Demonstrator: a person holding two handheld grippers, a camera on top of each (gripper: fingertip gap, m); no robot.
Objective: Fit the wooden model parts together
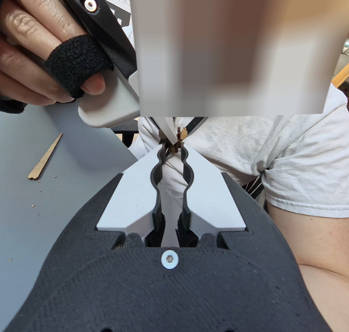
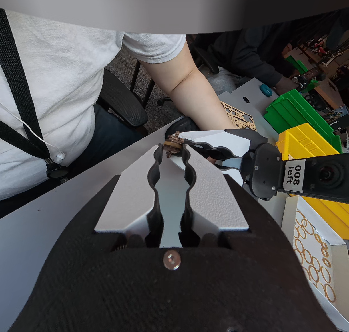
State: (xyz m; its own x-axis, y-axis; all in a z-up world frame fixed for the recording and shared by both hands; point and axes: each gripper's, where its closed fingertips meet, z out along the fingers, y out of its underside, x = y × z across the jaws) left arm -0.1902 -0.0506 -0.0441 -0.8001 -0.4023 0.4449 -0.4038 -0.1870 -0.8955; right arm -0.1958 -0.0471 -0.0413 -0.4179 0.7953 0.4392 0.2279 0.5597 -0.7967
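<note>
Black housing fills the foreground of the left wrist view, and from it the left gripper (image 1: 171,147) reaches forward with its fingers (image 1: 160,153) drawn in to a narrow gap at the tips, pinching a small wooden model (image 1: 176,141). That model is held in the air in front of the person's white shirt (image 1: 245,153). From above the model, the right gripper (image 1: 172,140) comes down, its white tip touching the model; a hand (image 1: 37,49) grips its handle. Left of the model, well apart, a loose wooden strip (image 1: 45,158) lies on the grey counter (image 1: 37,228) among crumbs.

Right wrist view: the right gripper (image 2: 172,149) has its fingers (image 2: 186,154) nearly closed on the model (image 2: 171,145), a stack of dark and pale wooden discs. The left gripper (image 2: 179,137) enters from the right of the model and clamps its upper part. Farther right of the model stand a yellow bin (image 2: 302,145), green bins (image 2: 294,111), a cut-out wooden sheet (image 2: 238,115) and a white box (image 2: 311,257) of rings.
</note>
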